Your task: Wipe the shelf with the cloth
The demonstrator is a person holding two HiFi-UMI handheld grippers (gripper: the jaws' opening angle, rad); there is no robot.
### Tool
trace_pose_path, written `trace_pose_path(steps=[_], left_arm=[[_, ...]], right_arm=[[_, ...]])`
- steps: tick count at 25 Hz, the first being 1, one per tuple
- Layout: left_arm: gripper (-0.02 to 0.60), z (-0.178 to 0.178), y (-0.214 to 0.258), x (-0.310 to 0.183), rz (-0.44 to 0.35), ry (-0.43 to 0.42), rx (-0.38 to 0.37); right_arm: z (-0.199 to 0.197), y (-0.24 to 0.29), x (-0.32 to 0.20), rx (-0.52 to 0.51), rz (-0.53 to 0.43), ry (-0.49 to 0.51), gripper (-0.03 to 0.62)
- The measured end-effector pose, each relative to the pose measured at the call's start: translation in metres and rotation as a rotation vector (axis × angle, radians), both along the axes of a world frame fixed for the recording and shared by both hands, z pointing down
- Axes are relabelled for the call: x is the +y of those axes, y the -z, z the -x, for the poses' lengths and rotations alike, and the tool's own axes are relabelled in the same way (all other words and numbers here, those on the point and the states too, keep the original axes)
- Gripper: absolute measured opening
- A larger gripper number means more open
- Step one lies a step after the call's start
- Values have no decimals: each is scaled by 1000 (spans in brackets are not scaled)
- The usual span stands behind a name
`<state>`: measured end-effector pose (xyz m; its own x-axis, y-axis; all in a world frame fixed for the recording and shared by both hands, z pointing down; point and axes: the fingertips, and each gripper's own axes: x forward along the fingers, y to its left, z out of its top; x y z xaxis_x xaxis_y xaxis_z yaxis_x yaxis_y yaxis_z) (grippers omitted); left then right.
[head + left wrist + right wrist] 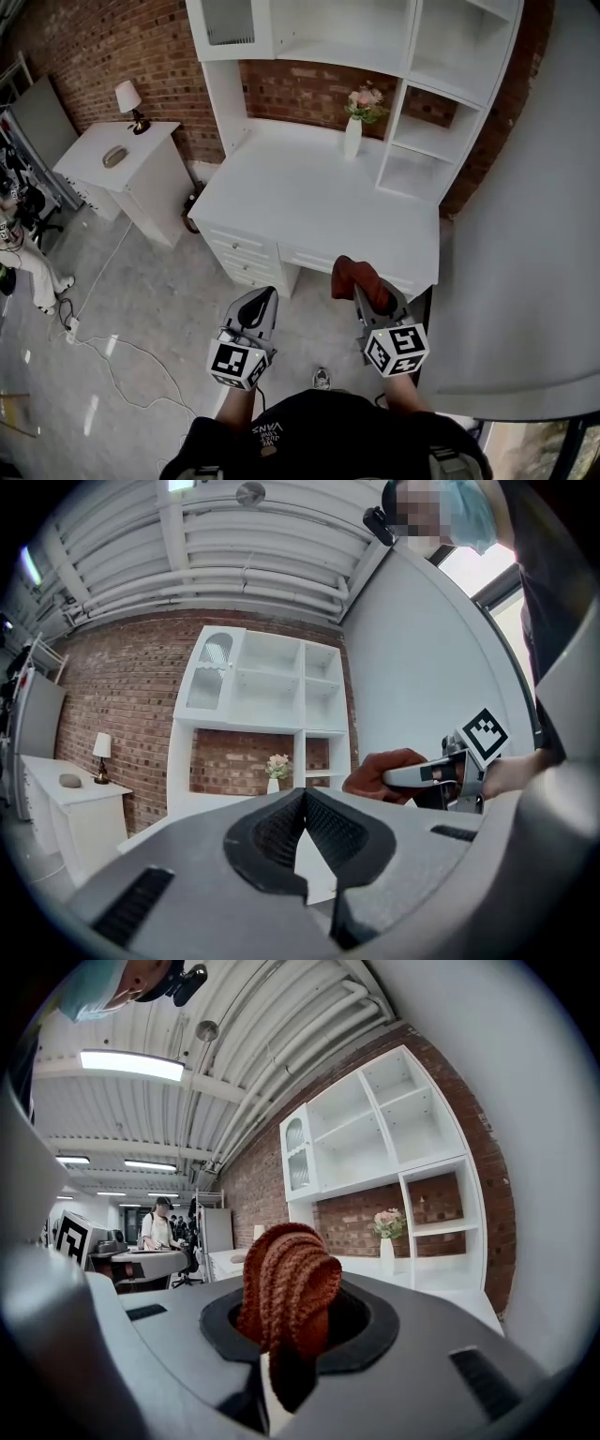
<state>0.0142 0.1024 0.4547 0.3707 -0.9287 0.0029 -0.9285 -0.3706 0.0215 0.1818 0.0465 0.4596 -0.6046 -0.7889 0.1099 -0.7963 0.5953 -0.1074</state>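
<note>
With the cloth (354, 275) pinched in the right hand-held gripper (368, 289) over the bench's (309, 202) front edge and the left hand-held gripper (262, 298) pressed together empty, the approach is judged unfinished, and a reach to the shelf (424, 139) is called for.

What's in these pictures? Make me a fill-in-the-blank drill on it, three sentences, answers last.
1. The right tool is shut on the brown cloth; the left tool holds ____.
2. The white vase on the desk holds pink ____.
3. In the head view, the lamp stands on the cabinet at the desk's ____.
Missing words: nothing; flowers; left.
</note>
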Motion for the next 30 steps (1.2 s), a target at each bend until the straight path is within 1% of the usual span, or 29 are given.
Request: trace_pose_path(steps=[4,8,12,16,21,27,30], left_arm=[[8,-12,-1,-42,-6,23,3],[8,-16,-2,-69,-3,42,1],[8,-7,-13,-89,28,54,-9],[8,9,-18,-120,34,52,-1],[8,32,-20,-171,27,-7,11],[8,69,-6,-236,17,-104,7],[8,88,0,-265,9,-141,7]], right_arm=[[-10,2,-45,0,-11,26,95],[-12,2,-79,-5,-17,41,95],[-3,-4,-106,-8,1,48,95],[13,-14,-136,-8,20,43,95],[36,-17,-177,-4,11,-6,95],[72,0,-226,-4,-4,-92,95],[91,11,-253,3,-24,-119,95]])
